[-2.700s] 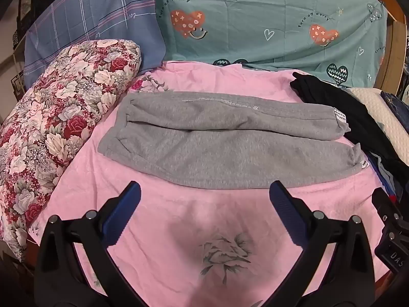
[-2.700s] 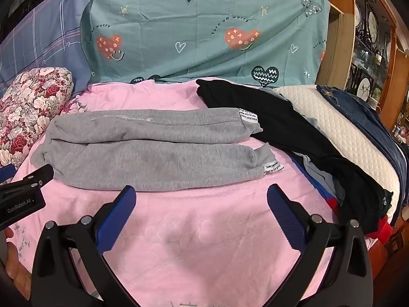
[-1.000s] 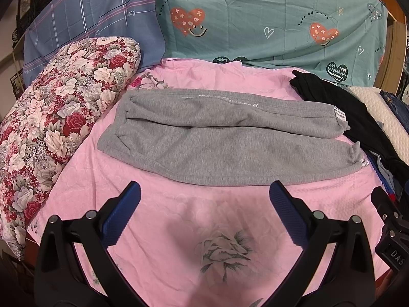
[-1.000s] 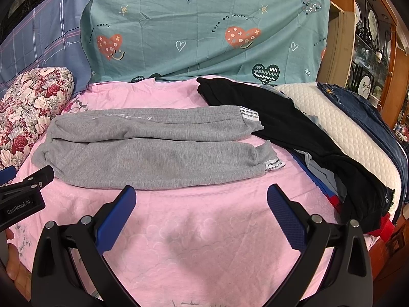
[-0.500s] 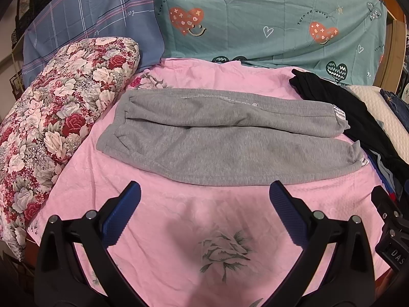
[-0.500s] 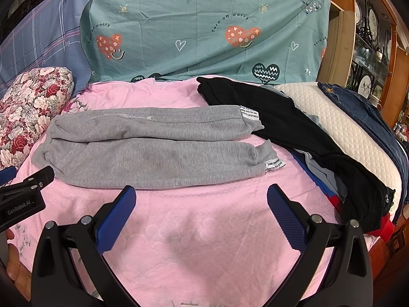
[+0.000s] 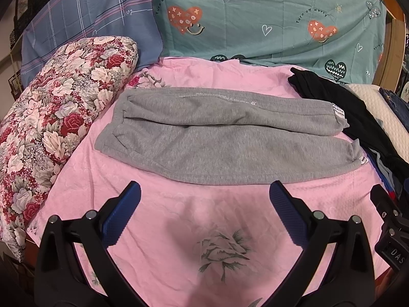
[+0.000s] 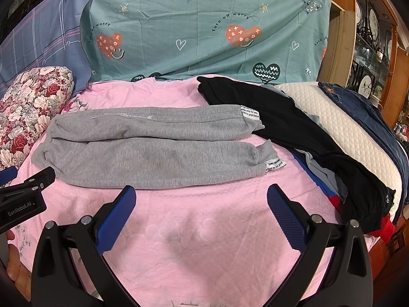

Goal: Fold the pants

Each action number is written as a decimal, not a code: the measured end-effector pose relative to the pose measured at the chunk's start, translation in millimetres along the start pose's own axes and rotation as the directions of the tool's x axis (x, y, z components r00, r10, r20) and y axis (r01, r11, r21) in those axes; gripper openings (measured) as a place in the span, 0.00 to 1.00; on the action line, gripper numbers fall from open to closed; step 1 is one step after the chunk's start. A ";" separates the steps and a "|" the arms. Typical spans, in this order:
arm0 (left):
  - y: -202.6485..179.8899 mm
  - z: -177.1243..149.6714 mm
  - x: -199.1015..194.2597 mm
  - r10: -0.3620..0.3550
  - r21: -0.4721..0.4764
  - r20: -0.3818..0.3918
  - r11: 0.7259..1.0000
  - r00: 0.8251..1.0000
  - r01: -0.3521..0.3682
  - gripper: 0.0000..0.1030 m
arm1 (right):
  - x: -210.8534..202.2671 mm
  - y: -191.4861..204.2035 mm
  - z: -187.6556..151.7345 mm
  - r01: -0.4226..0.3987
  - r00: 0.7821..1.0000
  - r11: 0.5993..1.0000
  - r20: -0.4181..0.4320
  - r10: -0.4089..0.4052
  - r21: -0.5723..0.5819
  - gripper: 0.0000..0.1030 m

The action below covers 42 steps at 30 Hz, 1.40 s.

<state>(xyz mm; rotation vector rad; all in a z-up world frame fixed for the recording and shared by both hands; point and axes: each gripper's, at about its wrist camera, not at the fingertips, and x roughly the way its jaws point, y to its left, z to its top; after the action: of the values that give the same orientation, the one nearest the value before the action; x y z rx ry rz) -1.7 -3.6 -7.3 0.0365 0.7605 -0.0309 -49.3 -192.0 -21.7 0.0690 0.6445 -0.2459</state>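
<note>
Left wrist view: grey pants lie flat across the pink bed.
My left tool and right tool gape wide, empty, over bare sheet before the near hem; black clothes crowd the cuffs.

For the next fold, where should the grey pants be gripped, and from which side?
Probably at the two cuffs: the near one and the far one on the grey pants. They lie flat on the pink sheet, legs side by side, cuff ends free at the right, so the open right gripper could come in from that side.
</note>
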 end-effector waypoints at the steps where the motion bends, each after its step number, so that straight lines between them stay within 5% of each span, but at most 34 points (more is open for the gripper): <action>1: 0.8 1.0 0.0 -0.001 0.000 -0.002 1.000 1.000 0.001 0.98 | 0.1 -0.5 0.3 0.000 1.000 1.000 0.000 0.000 0.000 0.99; 17: 3.7 0.2 0.7 -0.002 -0.004 -0.010 1.000 1.000 0.001 0.98 | -0.9 2.3 0.4 -0.001 1.000 1.000 -0.003 0.001 -0.001 0.99; 20: 10.8 1.4 16.4 -0.070 -0.043 -0.070 0.997 0.995 0.067 0.98 | 1.5 1.1 -0.4 -0.006 1.000 1.000 -0.007 0.006 -0.002 0.99; 24: 46.1 -5.2 78.0 -0.233 -0.238 -0.276 0.956 0.932 0.169 0.98 | 23.2 -1.0 -9.6 -0.016 0.998 1.000 -0.066 0.017 0.008 0.99; 26: 72.4 -1.3 101.5 -0.271 -0.319 -0.299 0.932 0.915 0.172 0.98 | 37.0 -7.0 -15.7 -0.019 0.992 0.999 -0.121 0.022 0.028 0.99; 30: 145.4 20.0 141.0 -0.244 -0.438 -0.287 0.894 0.926 0.100 0.98 | 43.6 -21.5 -17.6 -0.003 0.988 0.998 -0.154 0.012 0.060 0.99; 34: 203.2 21.5 182.0 -0.267 -0.568 -0.321 0.822 0.909 0.041 0.97 | 40.2 -36.1 -15.6 0.025 0.991 0.995 -0.130 -0.013 0.093 0.99; 38: 227.4 19.4 204.9 -0.322 -0.644 -0.331 0.764 0.887 0.038 0.81 | 47.8 -46.8 -17.7 0.030 0.988 0.992 -0.152 -0.012 0.122 0.99; 42: 240.7 28.8 214.9 -0.308 -0.685 -0.292 0.728 0.905 0.027 0.77 | 52.3 -48.3 -16.5 0.038 0.987 0.992 -0.157 -0.019 0.122 0.99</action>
<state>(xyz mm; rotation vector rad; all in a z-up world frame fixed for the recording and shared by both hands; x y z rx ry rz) 183.6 232.4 -129.4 -0.7505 1.1404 0.0794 -30.6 -247.2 -65.8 0.2008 0.7858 -0.3105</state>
